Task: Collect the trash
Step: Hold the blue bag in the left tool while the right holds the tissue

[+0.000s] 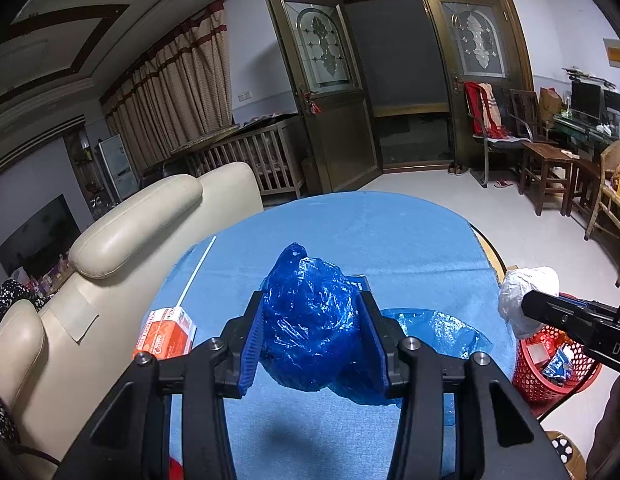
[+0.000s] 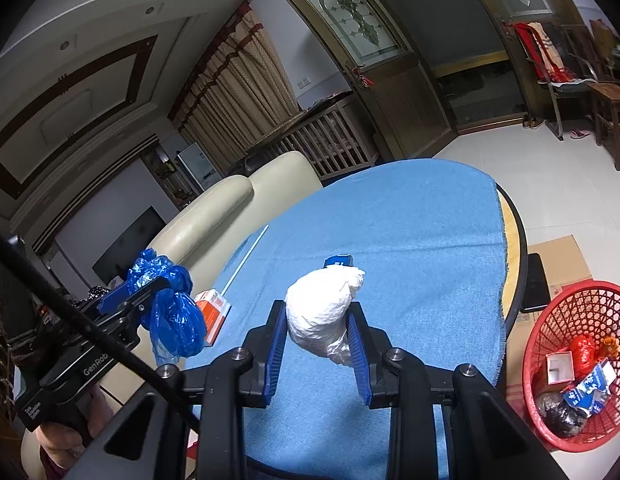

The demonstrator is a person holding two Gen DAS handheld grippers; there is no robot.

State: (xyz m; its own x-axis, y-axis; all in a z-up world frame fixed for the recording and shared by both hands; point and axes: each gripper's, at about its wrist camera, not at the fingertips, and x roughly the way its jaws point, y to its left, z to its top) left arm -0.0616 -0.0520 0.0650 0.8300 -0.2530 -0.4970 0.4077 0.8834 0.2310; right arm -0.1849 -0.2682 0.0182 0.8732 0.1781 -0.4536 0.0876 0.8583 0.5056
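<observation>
My left gripper (image 1: 312, 312) is shut on a crumpled dark blue plastic bag (image 1: 308, 320) and holds it above the blue tablecloth (image 1: 370, 232); the bag also shows in the right wrist view (image 2: 170, 312). My right gripper (image 2: 318, 320) is shut on a crumpled white plastic bag (image 2: 322, 312), held above the cloth; that bag shows in the left wrist view (image 1: 526, 296). A light blue plastic piece (image 1: 438, 330) lies on the cloth. An orange carton (image 1: 166, 334) and a white stick (image 1: 196, 272) lie at the table's left.
A red mesh basket (image 2: 582, 364) with several pieces of trash stands on the floor right of the table. A small blue packet (image 2: 339, 260) lies on the cloth behind the white bag. A cream sofa (image 1: 110, 264) is at the left. Flat cardboard (image 2: 562, 256) lies on the floor.
</observation>
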